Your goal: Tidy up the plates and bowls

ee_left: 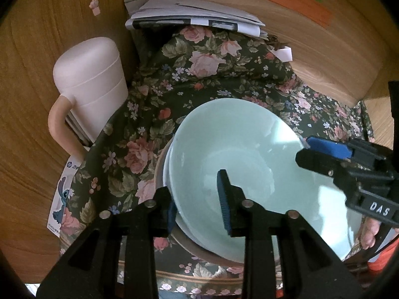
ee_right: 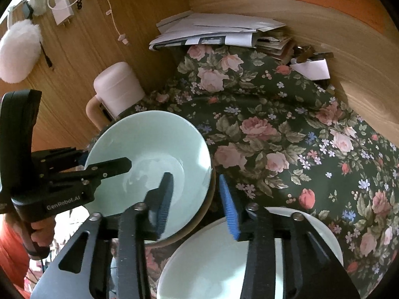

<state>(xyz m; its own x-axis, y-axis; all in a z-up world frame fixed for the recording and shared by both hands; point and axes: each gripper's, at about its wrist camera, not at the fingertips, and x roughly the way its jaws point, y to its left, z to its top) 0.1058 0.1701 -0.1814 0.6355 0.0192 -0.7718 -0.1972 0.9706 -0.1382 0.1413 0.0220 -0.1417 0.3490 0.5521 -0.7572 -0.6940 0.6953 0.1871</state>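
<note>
Clearly the pale green glazed ceramic bowl (ee_left: 239,174) will handle as a stiff, smooth, breakable thing, fairly heavy for its size, and the rim is the only sensible place to take it. It sits nested in a tan-rimmed bowl (ee_left: 159,172) beneath it, on the dark floral cloth (ee_left: 199,74) covering the worktop.

Both tongs straddle that rim with jaws parted. The left tongs (ee_left: 197,199) have one pad inside the bowl and one outside, on the side nearest them; whether the pads actually press the wall cannot be told. The right tongs (ee_right: 197,199) sit likewise across the opposite rim, with a visible gap on their outer side. Glaze against ribbed blue pads may slip, so a squarely set, firm grip seems wise.

Just below the right tongs lies a white ceramic plate (ee_right: 212,261), close to the stacked bowls. Beyond the left tongs stands a pink lidded plastic mug (ee_left: 92,84); farther ahead, a heap of white papers (ee_left: 192,17) against the wooden wall (ee_left: 37,74). Open cloth ahead of the right tongs gives the most room.
</note>
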